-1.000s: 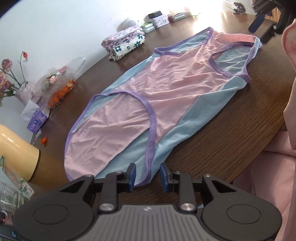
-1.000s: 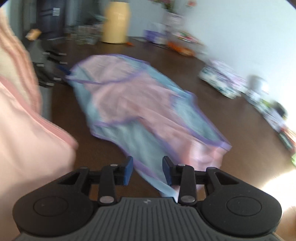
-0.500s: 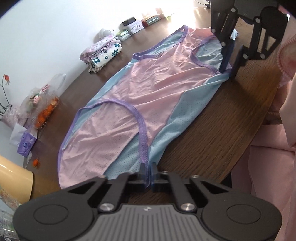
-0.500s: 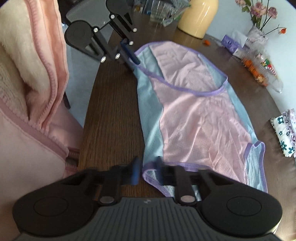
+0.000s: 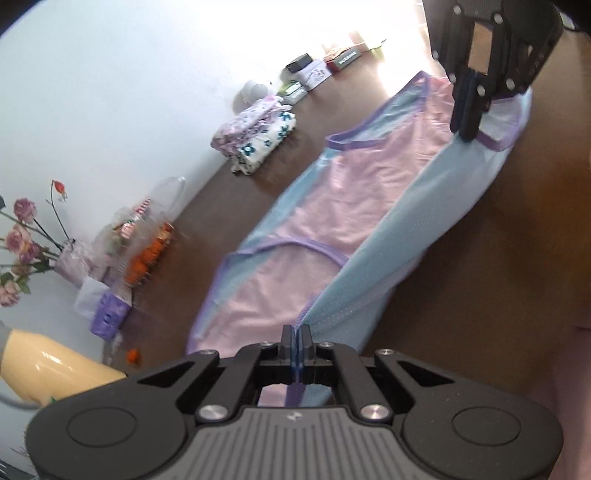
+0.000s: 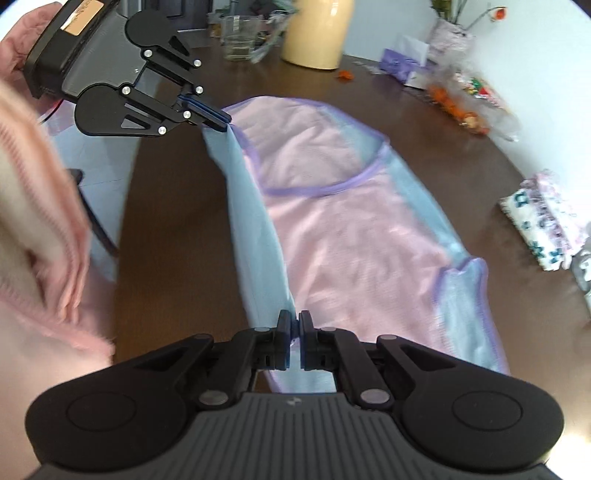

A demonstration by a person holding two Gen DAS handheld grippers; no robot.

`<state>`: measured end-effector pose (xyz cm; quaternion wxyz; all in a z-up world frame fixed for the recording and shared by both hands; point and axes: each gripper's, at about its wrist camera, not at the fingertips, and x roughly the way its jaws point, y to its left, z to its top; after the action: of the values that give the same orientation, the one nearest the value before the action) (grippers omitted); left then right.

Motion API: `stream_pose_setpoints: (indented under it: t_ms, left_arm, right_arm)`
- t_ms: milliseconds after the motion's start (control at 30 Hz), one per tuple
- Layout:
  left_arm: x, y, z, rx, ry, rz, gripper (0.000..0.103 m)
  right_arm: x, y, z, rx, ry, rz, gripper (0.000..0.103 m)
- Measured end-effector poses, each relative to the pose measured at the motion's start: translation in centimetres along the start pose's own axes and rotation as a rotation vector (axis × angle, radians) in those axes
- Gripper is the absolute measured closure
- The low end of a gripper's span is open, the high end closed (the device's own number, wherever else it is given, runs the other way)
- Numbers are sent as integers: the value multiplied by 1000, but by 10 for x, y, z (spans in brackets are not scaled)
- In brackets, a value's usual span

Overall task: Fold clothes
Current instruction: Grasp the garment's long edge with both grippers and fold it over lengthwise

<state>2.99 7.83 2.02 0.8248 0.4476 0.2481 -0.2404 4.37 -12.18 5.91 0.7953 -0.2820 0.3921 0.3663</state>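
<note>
The pink and blue top [image 5: 332, 218] is lying stretched out long on the brown bench [image 5: 491, 273], and its near long side is being lifted up off the wood. The left gripper [image 5: 296, 334] is pinching one end of that side, by the purple trim, with its jaws squeezed tight on the cloth. The right gripper [image 6: 294, 321] is pinching the other end of the same blue side, up by the arm hole, and its jaws are squeezed tight on the cloth too. The blue edge is hanging in a line between the two grippers, while the far side of the top is lying flat on the bench. I think the person is making the first fold, the one that brings the near side over the middle. Next, both grippers would need to carry the edge across together, at the same height, and lay it down on the pink part so the side comes out straight. If one goes faster, the cloth could twist or bunch up. A folded flowery cloth [image 5: 258, 134] is sitting farther back near the wall, and a yellow vase [image 6: 321, 31] is standing at one end of the bench.
</note>
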Motion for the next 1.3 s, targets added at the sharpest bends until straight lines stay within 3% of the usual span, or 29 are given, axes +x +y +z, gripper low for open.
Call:
stream_pose_setpoints:
  t_ms: [133, 333, 600, 767, 833, 900, 1000, 1067, 1133, 1233, 1300]
  left_arm:
    - [32, 17, 18, 13, 13, -12, 103]
    - [80, 31, 30, 9, 58, -104, 102]
    - [110, 40, 29, -38, 98, -185, 98]
    - [113, 41, 29, -53, 98, -194, 96]
    - [108, 46, 28, -79, 93, -164, 64]
    - [95, 57, 24, -149, 63, -115, 58]
    - [71, 71, 14, -296, 12, -65, 60]
    - [61, 68, 9, -359, -16, -81, 62]
    - [57, 56, 7, -383, -31, -130, 84]
    - [56, 36, 5, -399, -33, -194, 88]
    - [60, 27, -1, -411, -9, -197, 88]
  right_arm:
    - [11, -37, 12, 24, 18, -32, 99]
    - [37, -80, 15, 38, 55, -27, 99]
    - [64, -99, 7, 60, 74, 27, 99]
    - [67, -104, 4, 76, 55, 40, 98]
    - [62, -105, 3, 94, 39, 31, 94]
    - [47, -106, 0, 142, -21, 10, 86]
    - [21, -105, -3, 222, -129, -20, 69]
    - [14, -93, -4, 248, -174, -14, 67]
    - [16, -78, -3, 252, -194, 8, 67]
    - [33, -60, -3, 275, -186, 24, 67]
    - [44, -54, -6, 297, -174, 15, 67]
